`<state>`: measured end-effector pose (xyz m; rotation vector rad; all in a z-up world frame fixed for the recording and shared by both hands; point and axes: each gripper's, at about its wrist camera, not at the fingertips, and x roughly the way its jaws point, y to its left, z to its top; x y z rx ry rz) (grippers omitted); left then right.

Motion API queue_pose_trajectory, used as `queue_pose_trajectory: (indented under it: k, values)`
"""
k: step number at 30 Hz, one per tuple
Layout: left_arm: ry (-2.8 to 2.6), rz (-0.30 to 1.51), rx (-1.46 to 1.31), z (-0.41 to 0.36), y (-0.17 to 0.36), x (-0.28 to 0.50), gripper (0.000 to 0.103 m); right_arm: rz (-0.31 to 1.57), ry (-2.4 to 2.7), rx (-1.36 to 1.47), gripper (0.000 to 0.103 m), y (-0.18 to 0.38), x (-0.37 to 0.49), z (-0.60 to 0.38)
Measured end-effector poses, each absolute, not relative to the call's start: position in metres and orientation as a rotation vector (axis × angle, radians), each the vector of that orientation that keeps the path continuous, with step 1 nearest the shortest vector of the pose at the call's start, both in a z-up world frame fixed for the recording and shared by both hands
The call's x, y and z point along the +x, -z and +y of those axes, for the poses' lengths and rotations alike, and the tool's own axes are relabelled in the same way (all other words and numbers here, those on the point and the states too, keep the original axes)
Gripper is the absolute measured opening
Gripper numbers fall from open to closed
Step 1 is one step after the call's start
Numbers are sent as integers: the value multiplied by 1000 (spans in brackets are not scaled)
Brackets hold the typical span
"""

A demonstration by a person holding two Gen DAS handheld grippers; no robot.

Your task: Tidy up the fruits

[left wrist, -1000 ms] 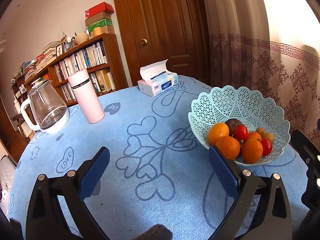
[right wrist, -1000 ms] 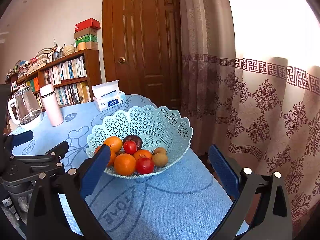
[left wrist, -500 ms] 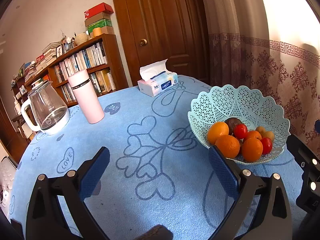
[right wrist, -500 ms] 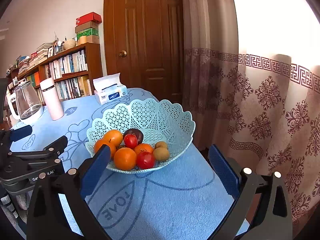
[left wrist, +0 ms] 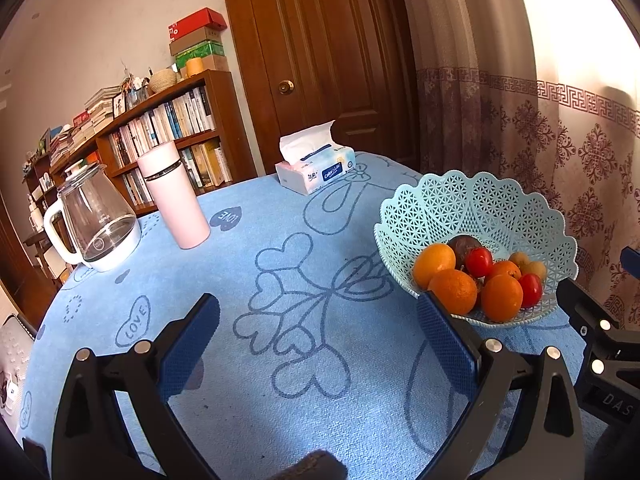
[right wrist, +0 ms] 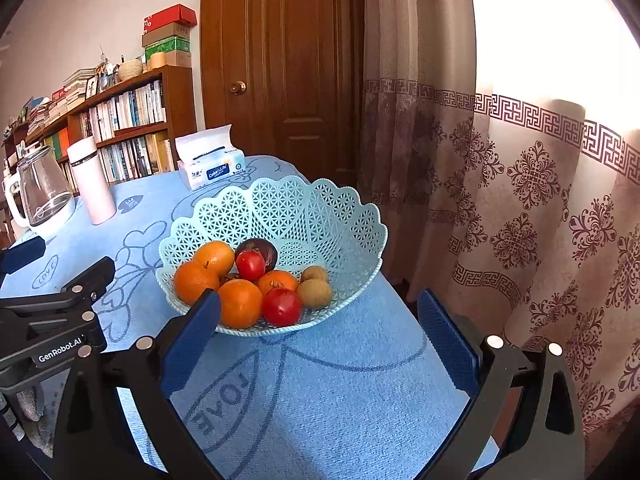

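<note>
A pale green lattice basket (left wrist: 472,204) (right wrist: 280,208) stands on the blue tablecloth and holds several oranges (right wrist: 239,303), two red tomatoes (right wrist: 282,307), a dark purple fruit (right wrist: 264,249) and two small brown fruits (right wrist: 315,293). My left gripper (left wrist: 318,344) is open and empty above the cloth, to the left of the basket. My right gripper (right wrist: 320,340) is open and empty, just in front of the basket; its left finger (right wrist: 192,336) overlaps the basket's near rim in view.
A tissue box (left wrist: 316,170), a pink tumbler (left wrist: 174,194) and a glass kettle (left wrist: 94,220) stand at the far side of the table. A bookshelf, a wooden door and a patterned curtain (right wrist: 520,200) lie beyond. The table edge drops off at the right.
The right gripper has moved closer to the basket, which now looks larger and lower in its view. The left gripper has barely shifted.
</note>
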<state>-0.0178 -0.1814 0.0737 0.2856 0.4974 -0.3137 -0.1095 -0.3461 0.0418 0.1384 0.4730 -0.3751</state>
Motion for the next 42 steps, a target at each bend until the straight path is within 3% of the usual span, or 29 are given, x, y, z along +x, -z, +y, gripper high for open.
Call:
queue_pose_trajectory:
  k: [36,42]
  values:
    - [340,477,296,-184,-74,-27,98,525,400,109,100,-34,-100,-344]
    - [349,571,254,-175,-70,-20,98,543,391,119,100,-33,-99,-345]
